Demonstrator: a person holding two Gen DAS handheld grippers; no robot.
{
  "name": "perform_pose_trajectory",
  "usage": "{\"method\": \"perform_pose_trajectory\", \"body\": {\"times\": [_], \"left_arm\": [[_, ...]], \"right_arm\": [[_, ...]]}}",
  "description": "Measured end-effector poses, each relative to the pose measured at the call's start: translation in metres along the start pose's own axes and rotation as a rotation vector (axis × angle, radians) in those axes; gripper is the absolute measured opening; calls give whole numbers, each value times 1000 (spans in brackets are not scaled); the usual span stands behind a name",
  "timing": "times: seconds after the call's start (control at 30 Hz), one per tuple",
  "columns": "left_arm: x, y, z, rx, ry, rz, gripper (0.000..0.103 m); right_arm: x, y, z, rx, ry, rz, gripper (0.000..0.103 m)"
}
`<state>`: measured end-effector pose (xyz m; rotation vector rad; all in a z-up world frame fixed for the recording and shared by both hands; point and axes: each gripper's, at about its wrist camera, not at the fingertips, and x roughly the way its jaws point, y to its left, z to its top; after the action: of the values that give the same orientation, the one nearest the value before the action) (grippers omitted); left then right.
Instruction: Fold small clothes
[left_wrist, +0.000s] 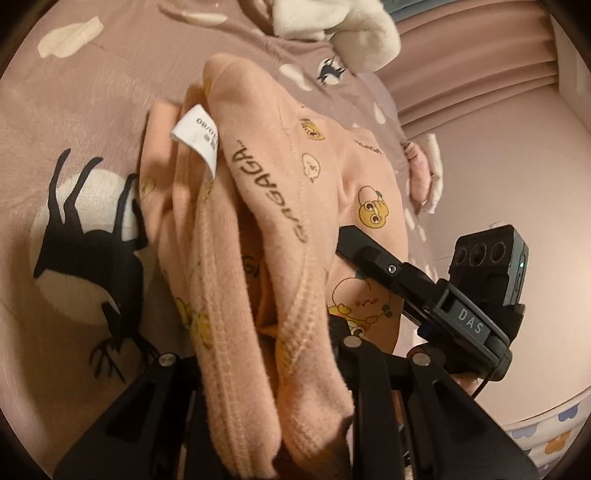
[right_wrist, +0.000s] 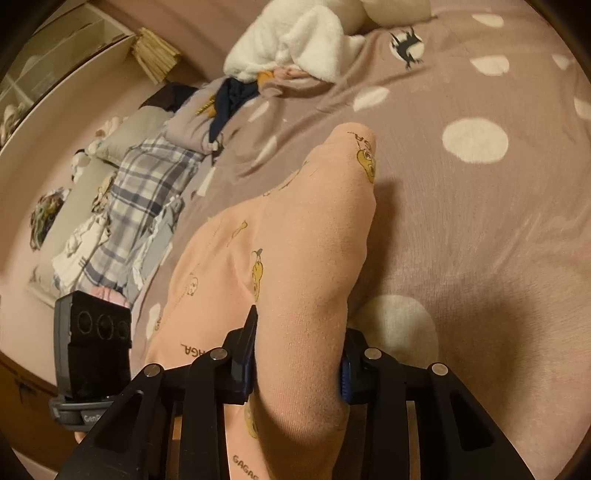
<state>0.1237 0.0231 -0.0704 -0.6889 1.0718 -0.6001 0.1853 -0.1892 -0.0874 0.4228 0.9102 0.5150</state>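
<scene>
While both grippers grip the same peach garment (right_wrist: 295, 236), it hangs between them above the mauve blanket (right_wrist: 480, 240). The right gripper (right_wrist: 299, 354) pinches a thick fold, and the cloth runs straight forward from its jaws, with the far end resting on the blanket. The left gripper (left_wrist: 295, 354) is closed on a ribbed edge near the white label (left_wrist: 195, 136). The garment's long axis points away from both, so I judge neither hand is nearer.

bed: mauve spotted blanket (right_wrist: 480, 229) | wall: pink (left_wrist: 498, 177) | light: dim, warm
</scene>
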Motion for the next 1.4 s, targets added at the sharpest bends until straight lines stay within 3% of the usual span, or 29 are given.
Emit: {"method": "perform_pose_trajectory", "body": {"times": [0.27, 0.57, 0.83, 1.07, 1.4], "left_arm": [[-18, -14, -17, 118, -74, 64, 19], [17, -42, -29, 145, -60, 21, 19], [59, -44, -30, 157, -6, 79, 19], [67, -42, -22, 162, 6, 98, 19], [62, -37, -26, 143, 31, 138, 29]], "right_arm": [[-37, 2, -2, -30, -59, 15, 35], [-79, -17, -8, -43, -102, -64, 35], [-76, -43, -17, -20, -84, -123, 35], [-68, -62, -20, 23, -69, -80, 35], [-63, -65, -24, 21, -41, -134, 37]]}}
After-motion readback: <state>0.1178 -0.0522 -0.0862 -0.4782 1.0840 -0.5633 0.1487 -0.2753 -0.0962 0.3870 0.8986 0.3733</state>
